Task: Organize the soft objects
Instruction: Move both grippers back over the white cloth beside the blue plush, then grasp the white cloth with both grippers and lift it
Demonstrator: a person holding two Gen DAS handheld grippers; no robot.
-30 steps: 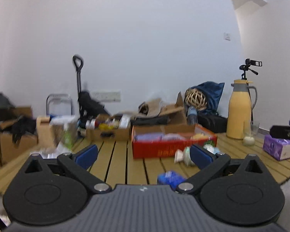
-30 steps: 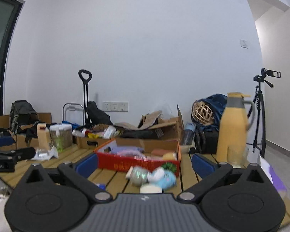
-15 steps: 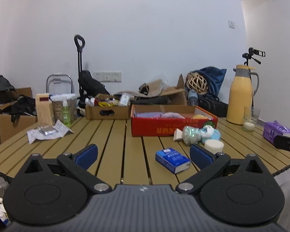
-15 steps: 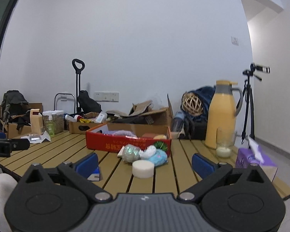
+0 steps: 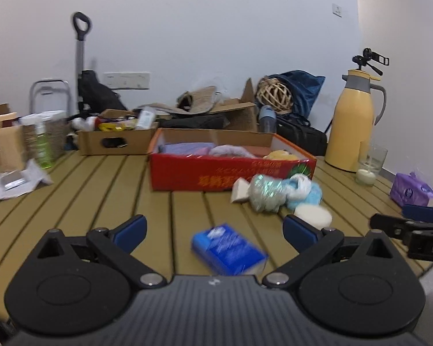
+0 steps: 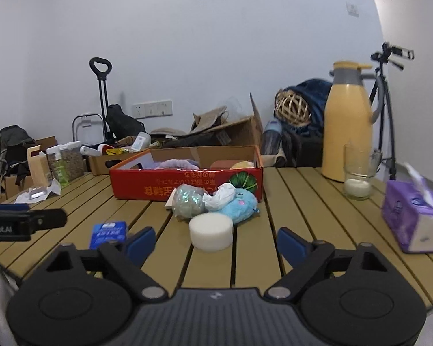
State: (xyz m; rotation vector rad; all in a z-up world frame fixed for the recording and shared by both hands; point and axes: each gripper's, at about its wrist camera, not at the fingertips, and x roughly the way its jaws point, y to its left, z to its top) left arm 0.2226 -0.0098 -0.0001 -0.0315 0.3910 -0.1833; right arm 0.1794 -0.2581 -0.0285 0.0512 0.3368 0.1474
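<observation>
Soft objects are lying in a loose heap on the slatted wooden surface, just in front of the red cardboard box that is already holding a few such things and probably serving as their collecting place: a round white sponge puck nearest, then a light blue plush toy, a crumpled white cloth and a glittery greenish bundle, all touching or nearly so. The right gripper is pointing at the puck, its jaws closing from a wide spread with the puck ahead of them and nothing gripped. The left gripper is hanging over a small blue packet, jaws wide apart and holding nothing. A purple tissue box and a yellow thermos jug are standing well apart to the right.
</observation>
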